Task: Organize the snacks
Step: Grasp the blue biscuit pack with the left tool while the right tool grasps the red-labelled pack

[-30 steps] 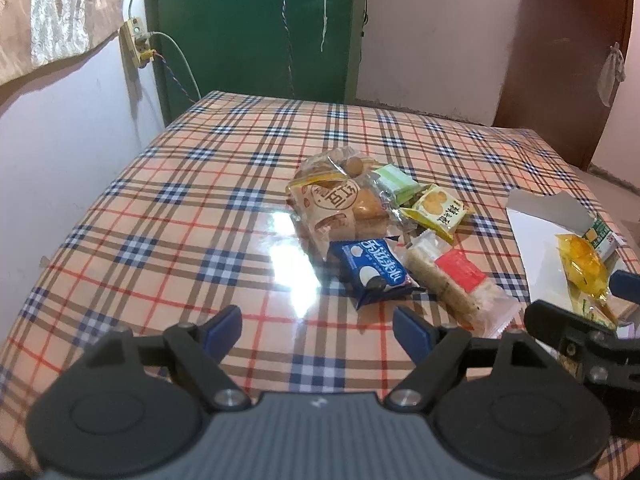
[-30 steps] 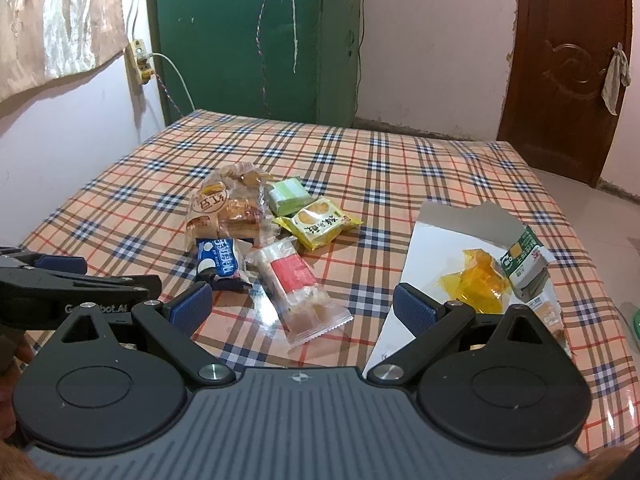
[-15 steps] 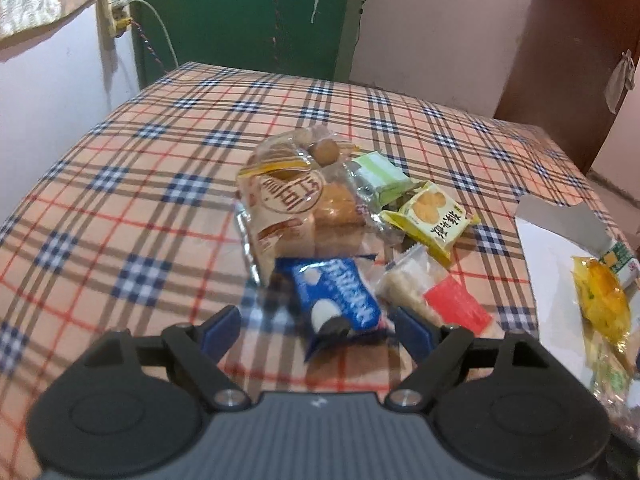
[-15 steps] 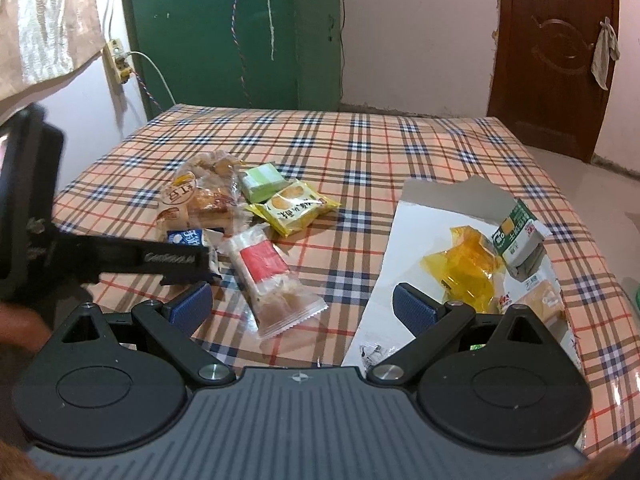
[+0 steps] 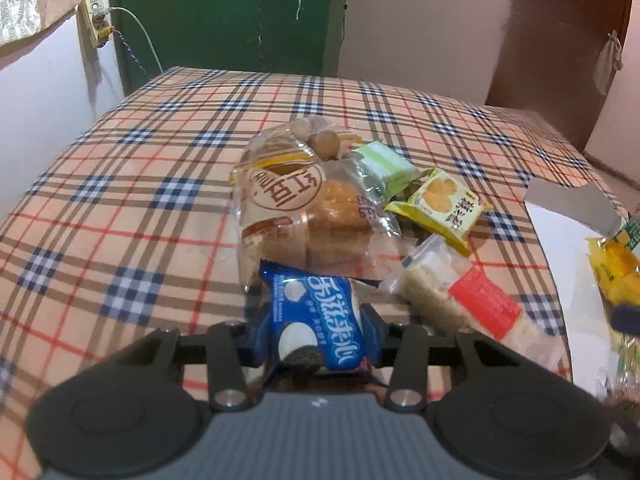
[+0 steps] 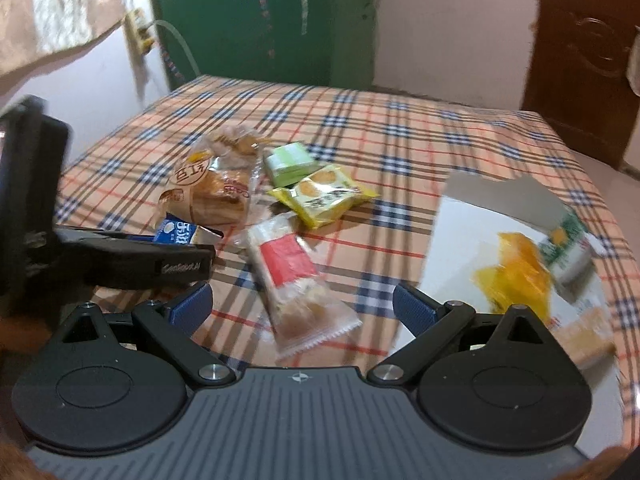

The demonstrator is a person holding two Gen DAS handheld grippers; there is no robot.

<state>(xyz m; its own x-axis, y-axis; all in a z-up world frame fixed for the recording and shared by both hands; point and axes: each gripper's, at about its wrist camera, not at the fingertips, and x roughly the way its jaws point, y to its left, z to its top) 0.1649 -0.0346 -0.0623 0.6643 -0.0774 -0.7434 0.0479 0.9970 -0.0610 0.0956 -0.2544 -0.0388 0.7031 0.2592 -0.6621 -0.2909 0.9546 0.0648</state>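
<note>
One blue foil snack packet, near edge of the loose pile on the checked tablecloth, clamped by the just-closed left gripper for sorting; right gripper spread, empty.

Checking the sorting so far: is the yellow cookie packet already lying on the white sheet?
No, the yellow cookie packet lies on the plaid tablecloth beside the green packet, clear of the white sheet.

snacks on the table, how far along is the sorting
Done: a few packets, including an orange packet, lie on the white tray. In hand: the left tool has just closed on the blue packet. Left: the bread bag, green packet, yellow packet and red-label bar. The right tool is open, empty.
</note>
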